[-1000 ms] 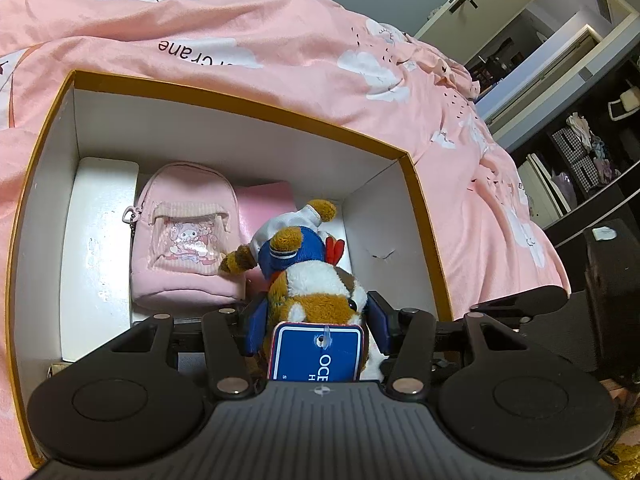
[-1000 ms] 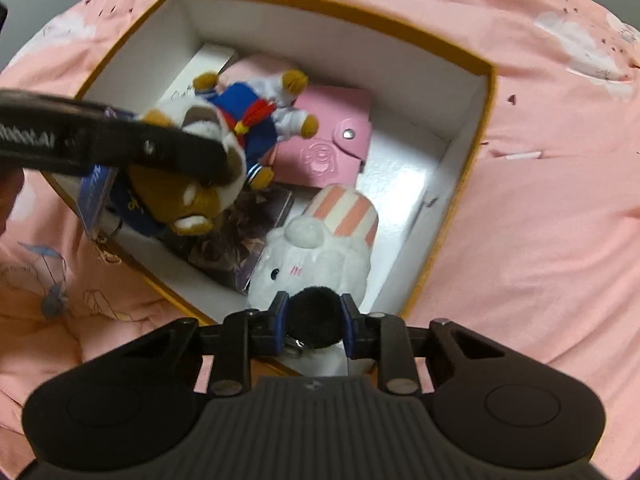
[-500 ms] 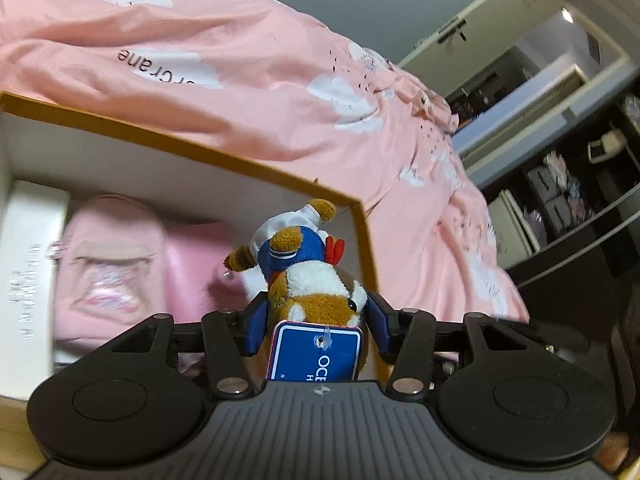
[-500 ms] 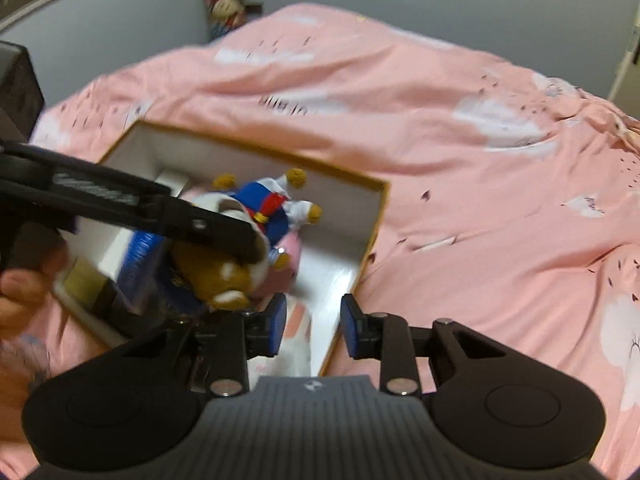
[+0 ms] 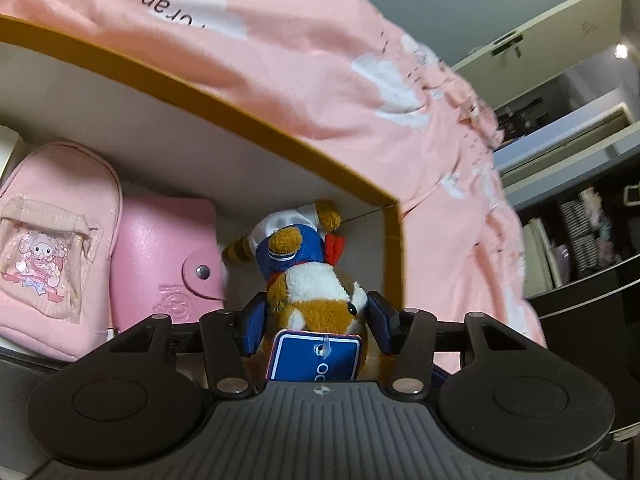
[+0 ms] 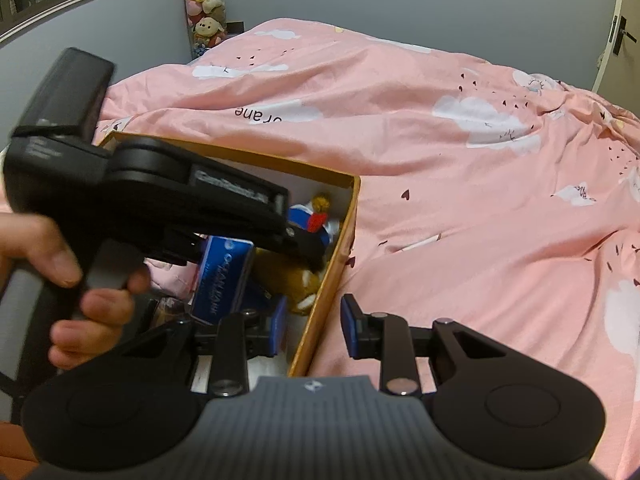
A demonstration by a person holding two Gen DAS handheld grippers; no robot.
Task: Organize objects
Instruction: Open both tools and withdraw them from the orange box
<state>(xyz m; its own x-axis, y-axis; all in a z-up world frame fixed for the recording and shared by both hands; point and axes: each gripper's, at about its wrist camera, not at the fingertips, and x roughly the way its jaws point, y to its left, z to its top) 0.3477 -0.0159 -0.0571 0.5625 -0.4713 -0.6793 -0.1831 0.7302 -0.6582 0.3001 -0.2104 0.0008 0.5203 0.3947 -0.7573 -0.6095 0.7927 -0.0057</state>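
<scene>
My left gripper (image 5: pixel 316 322) is shut on a brown-and-white plush toy (image 5: pixel 312 280) in a blue sailor outfit with a blue hang tag (image 5: pixel 316 360). It holds the toy low inside the orange-rimmed white box (image 5: pixel 240 116), near the box's right corner. In the right wrist view the left gripper (image 6: pixel 304 244) reaches into the box (image 6: pixel 340 240) with the plush (image 6: pixel 296 276). My right gripper (image 6: pixel 312 330) is open and empty, above the box's right wall.
A pink mini backpack (image 5: pixel 52 248) and a pink snap wallet (image 5: pixel 164 256) lie in the box to the left of the plush. The box sits on a pink duvet (image 6: pixel 460 168). Shelves (image 5: pixel 580 232) stand to the right, plush toys (image 6: pixel 204 4) at the far wall.
My right gripper let go of the white plush, opened and pulled up and back from the box. My left gripper moved the sailor plush down and right, deeper into the box.
</scene>
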